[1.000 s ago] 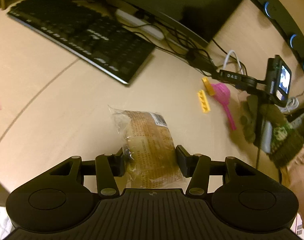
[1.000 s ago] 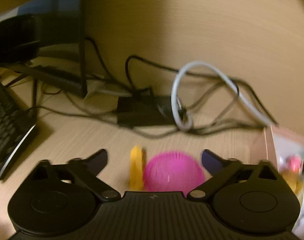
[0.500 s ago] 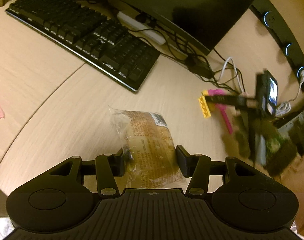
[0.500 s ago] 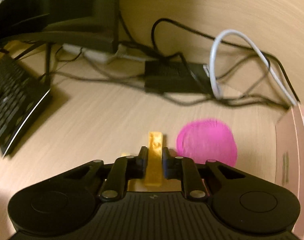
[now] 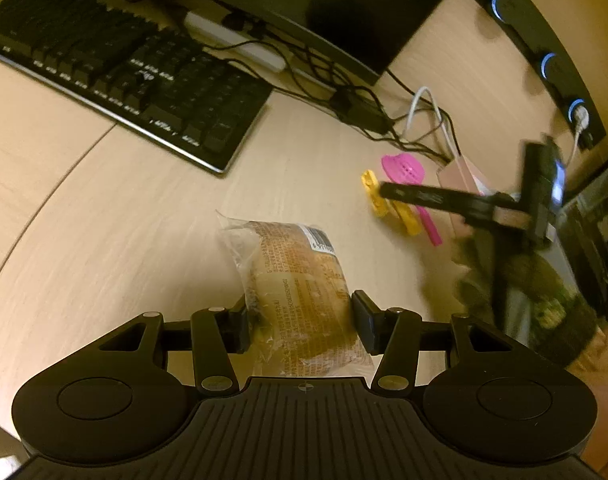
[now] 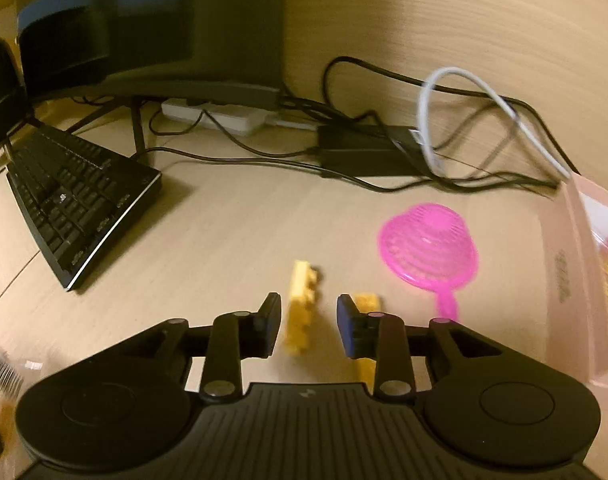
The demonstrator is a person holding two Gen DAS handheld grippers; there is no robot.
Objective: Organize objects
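Observation:
My left gripper (image 5: 300,322) is shut on a wrapped bread bun (image 5: 300,280) that rests on the wooden desk. My right gripper (image 6: 308,330) is open, its fingers on either side of a yellow toy brick (image 6: 300,308) with gaps on both sides. A second yellow brick (image 6: 365,304) lies just behind the right finger. A pink toy strainer (image 6: 429,250) lies to the right. In the left wrist view the right gripper (image 5: 387,192) reaches over the yellow bricks (image 5: 373,194) beside the strainer (image 5: 403,168).
A black keyboard (image 5: 116,80) lies at far left, also in the right wrist view (image 6: 72,208). A monitor (image 5: 343,8), a power strip (image 6: 216,114), a black adapter (image 6: 363,150) and tangled cables (image 6: 483,120) line the back. A pink box (image 6: 575,280) stands at right.
My right gripper was shut on the yellow brick half a second ago; now its jaws have opened and the brick stands free between them. The left gripper keeps holding the bun.

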